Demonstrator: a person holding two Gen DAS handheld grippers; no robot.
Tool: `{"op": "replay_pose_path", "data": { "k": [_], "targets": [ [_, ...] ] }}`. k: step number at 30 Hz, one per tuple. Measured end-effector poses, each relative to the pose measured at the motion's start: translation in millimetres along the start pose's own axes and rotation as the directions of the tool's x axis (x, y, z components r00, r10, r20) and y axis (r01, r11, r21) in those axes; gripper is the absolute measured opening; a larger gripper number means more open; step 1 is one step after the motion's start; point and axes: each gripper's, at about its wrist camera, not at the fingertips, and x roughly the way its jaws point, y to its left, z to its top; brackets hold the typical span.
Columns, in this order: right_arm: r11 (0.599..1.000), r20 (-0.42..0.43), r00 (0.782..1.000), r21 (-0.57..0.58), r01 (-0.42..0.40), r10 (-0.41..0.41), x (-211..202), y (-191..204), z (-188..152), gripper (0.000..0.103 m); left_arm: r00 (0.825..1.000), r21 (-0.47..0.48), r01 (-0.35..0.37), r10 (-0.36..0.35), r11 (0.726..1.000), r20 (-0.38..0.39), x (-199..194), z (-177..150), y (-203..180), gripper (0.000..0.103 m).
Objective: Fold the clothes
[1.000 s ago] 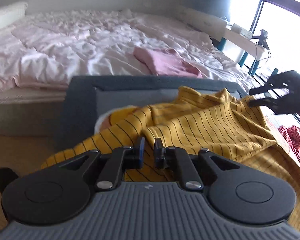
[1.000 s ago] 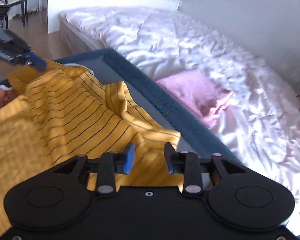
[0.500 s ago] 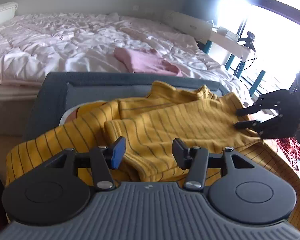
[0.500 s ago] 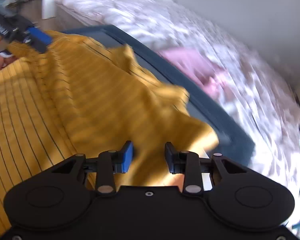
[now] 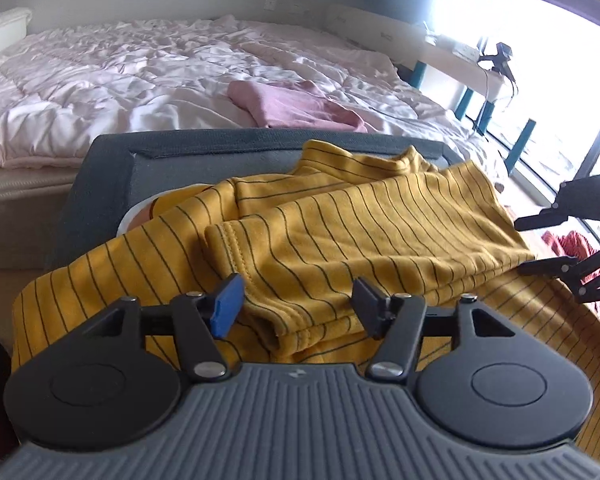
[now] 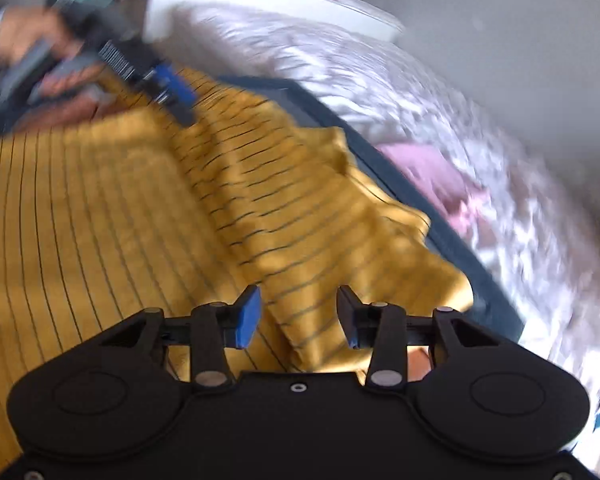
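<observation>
Here my left gripper and right gripper both stand wide, holding nothing.
The yellow striped shirt has folded corners lying between each pair of jaws, ungripped.

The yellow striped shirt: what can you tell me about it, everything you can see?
The yellow striped shirt looks like a soft knit, mustard with thin dark stripes and stitched hems. It lies partly folded, one layer doubled over the rest, on a dark grey padded surface at the foot of the bed. Both grippers, left and right, are open at its edges, gripping nothing.
</observation>
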Motion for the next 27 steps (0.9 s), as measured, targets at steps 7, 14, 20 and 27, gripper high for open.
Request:
{"op": "replay_pose_path", "data": {
  "k": [7, 14, 20, 27],
  "targets": [
    [0.985, -0.046, 0.997, 0.163, -0.047, 0.055, 3, -17, -13, 0.043, 0.993, 0.002, -0.027, 0.027, 1.000, -0.112, -6, -4, 11, 0.072],
    [0.986, 0.059, 0.996, 0.147, -0.076, 0.068, -23, 7, 19, 0.044, 0.997, -0.129, 0.043, -0.051, 0.991, -0.062, -25, -1, 28, 0.075],
    [0.989, 0.060, 0.997, 0.144, 0.037, -0.046, 30, 24, 59, 0.026, 0.979, -0.302, 0.198, -0.201, 0.933, 0.019, -29, 0, 44, 0.076],
    [0.999, 0.073, 0.997, 0.038, 0.001, -0.003, 59, 66, 83, 0.012, 0.964, -0.421, 0.264, -0.257, 0.868, 0.073, -31, -1, 57, 0.076]
  ]
}}
